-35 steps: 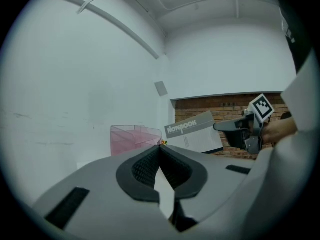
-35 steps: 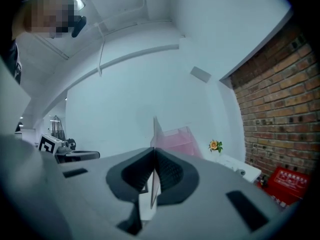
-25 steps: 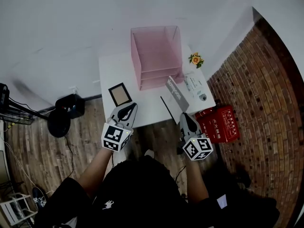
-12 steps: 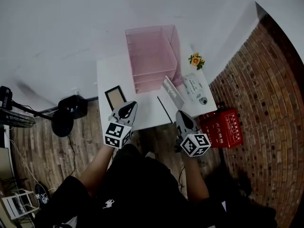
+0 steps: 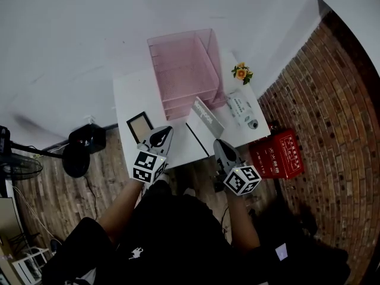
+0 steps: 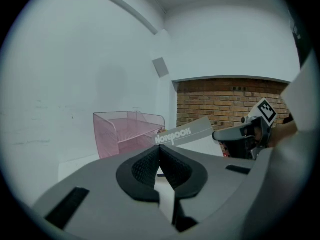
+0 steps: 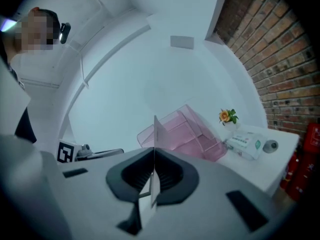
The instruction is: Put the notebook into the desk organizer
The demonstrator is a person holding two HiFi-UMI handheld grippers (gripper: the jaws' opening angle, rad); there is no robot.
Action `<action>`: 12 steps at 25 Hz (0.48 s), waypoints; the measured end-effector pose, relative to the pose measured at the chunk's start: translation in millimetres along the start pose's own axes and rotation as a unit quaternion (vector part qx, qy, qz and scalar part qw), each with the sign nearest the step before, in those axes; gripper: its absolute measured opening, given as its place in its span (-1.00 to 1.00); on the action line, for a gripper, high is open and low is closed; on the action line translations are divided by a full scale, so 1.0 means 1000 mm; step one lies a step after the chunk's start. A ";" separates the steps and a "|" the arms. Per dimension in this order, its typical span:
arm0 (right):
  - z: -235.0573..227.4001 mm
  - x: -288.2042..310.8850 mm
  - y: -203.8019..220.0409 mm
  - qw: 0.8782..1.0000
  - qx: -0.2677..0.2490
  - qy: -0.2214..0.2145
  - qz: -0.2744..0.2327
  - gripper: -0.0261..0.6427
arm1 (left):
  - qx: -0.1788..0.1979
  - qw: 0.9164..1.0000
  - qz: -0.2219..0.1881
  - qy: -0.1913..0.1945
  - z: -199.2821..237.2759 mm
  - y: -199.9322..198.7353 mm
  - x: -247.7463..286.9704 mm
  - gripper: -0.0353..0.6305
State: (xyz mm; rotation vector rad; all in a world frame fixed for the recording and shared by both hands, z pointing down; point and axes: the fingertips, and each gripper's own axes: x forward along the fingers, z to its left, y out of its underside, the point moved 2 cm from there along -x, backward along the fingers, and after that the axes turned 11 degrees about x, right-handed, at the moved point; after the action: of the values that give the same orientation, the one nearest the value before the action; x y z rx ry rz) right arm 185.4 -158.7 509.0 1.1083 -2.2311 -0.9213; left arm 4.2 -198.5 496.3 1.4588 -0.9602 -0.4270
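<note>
The pink wire desk organizer (image 5: 181, 70) stands at the back of the white table (image 5: 127, 94); it also shows in the left gripper view (image 6: 127, 134) and the right gripper view (image 7: 187, 134). My right gripper (image 5: 221, 149) is shut on the near edge of the grey notebook (image 5: 205, 122), which hangs tilted above the table's front right, short of the organizer. Seen edge-on, the notebook (image 7: 154, 134) rises from between the right gripper (image 7: 153, 151) jaws. Its printed cover (image 6: 182, 133) faces the left gripper view. My left gripper (image 5: 157, 140) hovers over the table's front edge, shut with nothing in it (image 6: 160, 149).
A small framed board (image 5: 140, 126) lies on the table in front of my left gripper. A flower pot (image 5: 240, 72) and a white pack (image 5: 240, 108) sit at the table's right side. A red box (image 5: 276, 154) stands on the floor by the brick wall. A black fan base (image 5: 80, 150) is on the left.
My right gripper has carried the notebook a little up and to the left, nearer the organizer, and more of its white face shows. The left gripper has hardly moved.
</note>
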 end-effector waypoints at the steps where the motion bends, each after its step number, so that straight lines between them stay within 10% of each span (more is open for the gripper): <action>1: -0.001 0.001 0.002 1.000 0.011 0.002 -0.003 -0.90 | 0.001 1.000 0.000 0.007 0.002 -0.001 0.003 -0.88; 12: -0.007 0.002 0.001 0.982 0.176 -0.038 -0.056 -0.90 | 0.012 0.998 0.001 0.055 0.007 0.002 0.024 -0.88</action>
State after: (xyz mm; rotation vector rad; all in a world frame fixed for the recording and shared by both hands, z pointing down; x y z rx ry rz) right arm 188.8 -162.1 514.8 1.3856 -2.4813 -0.6337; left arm 12.7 -221.1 504.2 1.4873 -0.8817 -0.3309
